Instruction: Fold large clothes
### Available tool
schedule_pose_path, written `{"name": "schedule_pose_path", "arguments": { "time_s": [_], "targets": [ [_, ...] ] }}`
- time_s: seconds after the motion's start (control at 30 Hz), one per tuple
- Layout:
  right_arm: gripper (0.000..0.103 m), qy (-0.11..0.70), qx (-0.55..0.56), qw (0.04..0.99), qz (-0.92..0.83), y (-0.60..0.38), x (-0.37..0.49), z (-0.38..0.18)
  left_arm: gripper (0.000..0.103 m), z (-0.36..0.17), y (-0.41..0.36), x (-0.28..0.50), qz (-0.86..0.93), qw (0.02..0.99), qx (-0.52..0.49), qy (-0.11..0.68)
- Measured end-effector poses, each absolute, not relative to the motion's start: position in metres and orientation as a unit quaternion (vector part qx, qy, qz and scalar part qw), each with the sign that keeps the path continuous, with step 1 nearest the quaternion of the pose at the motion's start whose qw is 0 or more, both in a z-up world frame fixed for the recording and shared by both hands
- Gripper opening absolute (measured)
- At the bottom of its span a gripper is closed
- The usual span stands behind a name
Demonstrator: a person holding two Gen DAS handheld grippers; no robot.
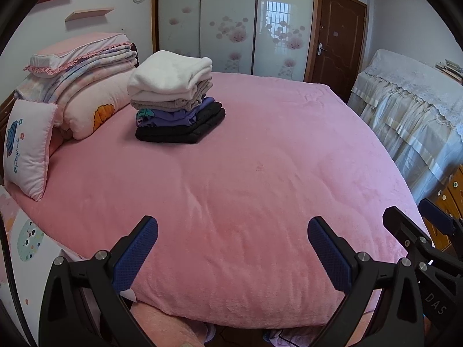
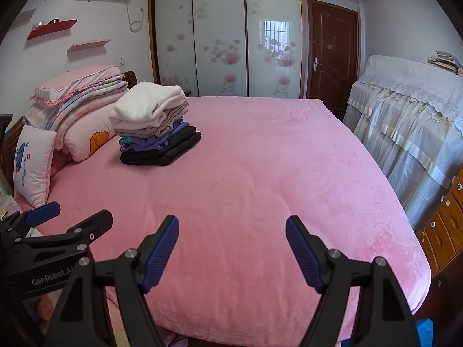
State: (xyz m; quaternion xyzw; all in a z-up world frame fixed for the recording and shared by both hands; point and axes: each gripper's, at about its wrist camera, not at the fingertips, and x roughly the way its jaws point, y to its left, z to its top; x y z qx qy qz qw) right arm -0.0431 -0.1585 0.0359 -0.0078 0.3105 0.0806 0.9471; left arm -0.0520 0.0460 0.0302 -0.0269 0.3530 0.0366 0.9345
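One stack of folded clothes (image 1: 176,98) sits far up the bed (image 1: 260,173) toward the pillows (image 1: 78,86) — ahead and leftward of both claws, the left claw (image 1: 233,245) nearer — right claw (image 2: 231,245) likewise spread, empty.

The right claw (image 1: 416,219) is cut off by the frame edge

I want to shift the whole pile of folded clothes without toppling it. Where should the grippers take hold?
Grip the black folded garment at the bottom of the stack of folded clothes, one open gripper from each side, low at the pink bed cover; the upper layers probably ride along.
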Motion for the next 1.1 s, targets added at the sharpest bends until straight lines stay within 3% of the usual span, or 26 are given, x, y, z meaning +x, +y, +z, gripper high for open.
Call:
{"name": "schedule_pose_path", "arguments": {
  "time_s": [1.1],
  "targets": [
    [0.077, 0.315, -0.003, 0.946, 0.081, -0.1601, -0.0389, 0.0368, 0.103, 0.0230, 0.0424, -0.0439, 0.029, 0.930, -0.031, 0.366]
  ]
}}
